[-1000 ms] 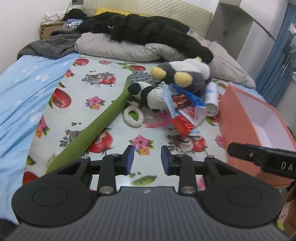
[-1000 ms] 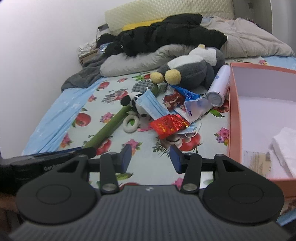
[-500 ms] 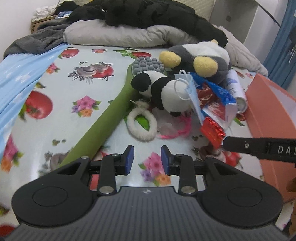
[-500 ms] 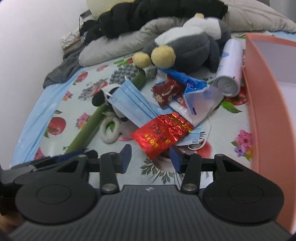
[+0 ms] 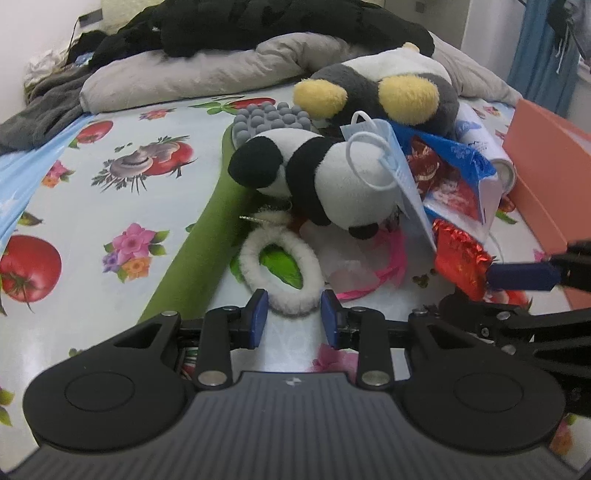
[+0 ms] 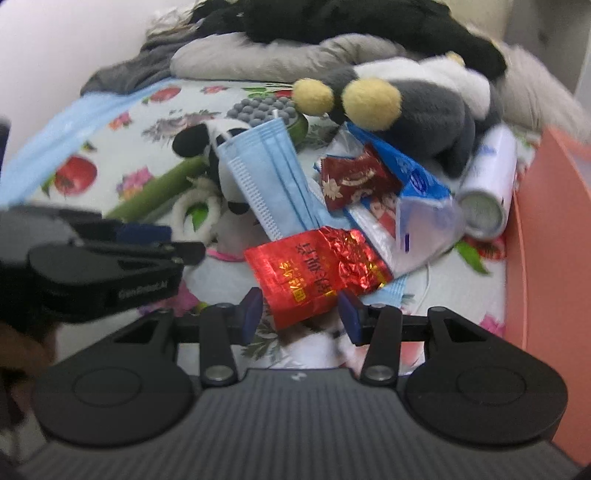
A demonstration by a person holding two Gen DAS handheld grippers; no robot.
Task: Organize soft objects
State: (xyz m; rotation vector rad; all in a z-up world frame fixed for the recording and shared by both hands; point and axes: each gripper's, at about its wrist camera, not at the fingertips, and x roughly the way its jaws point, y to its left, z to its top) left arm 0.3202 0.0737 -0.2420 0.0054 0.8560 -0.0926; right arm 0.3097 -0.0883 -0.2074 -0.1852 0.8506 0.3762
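On the bed's fruit-and-flower printed sheet (image 5: 122, 173), a small black-and-white plush panda (image 5: 314, 177) lies on its side in the middle of a clutter pile, with a light blue pleated face mask (image 6: 266, 173) draped over its head end. Touching its near side: a white fluffy hair ring (image 5: 280, 269), flat on the sheet. A long green padded stick (image 5: 199, 251) with a grey knobbed head runs under the panda.

Left hand-held gripper (image 5: 293, 319): jaws partly apart, nothing pinched; the near rim of the fluffy ring lies just between the blue pads, contact not discernible.

Right hand-held gripper (image 6: 301, 312): jaws moderately apart, straddling the near corner of a crinkled red foil packet with gold characters (image 6: 317, 266) (pads not seen pressing it).

Further out: a dark red wrapper (image 6: 354, 181) and a blue-and-white plastic pouch (image 6: 417, 192) overlap behind the packet. A large grey-and-white plush penguin with yellow feet (image 5: 388, 85) lies behind the panda; a white cylindrical spray can (image 6: 487, 184) lies beside it, next to the wall of a salmon-orange box (image 6: 550, 236). Grey bedding (image 5: 192, 77) and black clothing (image 5: 258, 26) are heaped at the far end.
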